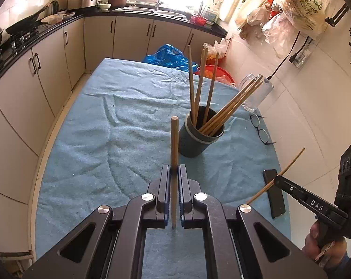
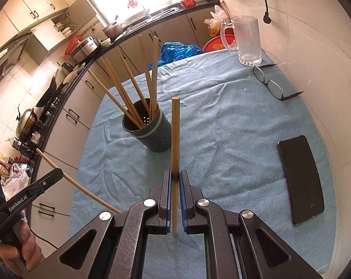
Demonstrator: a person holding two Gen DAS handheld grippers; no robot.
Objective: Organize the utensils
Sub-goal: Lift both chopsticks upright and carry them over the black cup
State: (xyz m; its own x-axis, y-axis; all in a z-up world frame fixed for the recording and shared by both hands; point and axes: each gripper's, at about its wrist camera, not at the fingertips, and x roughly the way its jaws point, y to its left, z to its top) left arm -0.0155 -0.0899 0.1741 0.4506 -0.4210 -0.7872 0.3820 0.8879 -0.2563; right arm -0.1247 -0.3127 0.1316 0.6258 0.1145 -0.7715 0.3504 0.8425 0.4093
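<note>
A dark round utensil holder (image 1: 199,137) stands on the blue towel (image 1: 105,139) and holds several wooden chopsticks (image 1: 231,105); it also shows in the right wrist view (image 2: 149,129). My left gripper (image 1: 174,171) is shut on one wooden chopstick (image 1: 174,144), held upright, near and left of the holder. My right gripper (image 2: 174,177) is shut on another wooden chopstick (image 2: 175,134), upright, right of the holder. Each gripper shows in the other's view, the right gripper (image 1: 277,180) and the left gripper (image 2: 59,173), each with its chopstick.
A black phone (image 2: 301,179) lies on the towel at the right. Black glasses (image 2: 272,82) and a glass mug (image 2: 247,39) sit at the far right by the white wall. A blue bag (image 1: 168,57) and red basin lie beyond the table. Kitchen cabinets run along the left.
</note>
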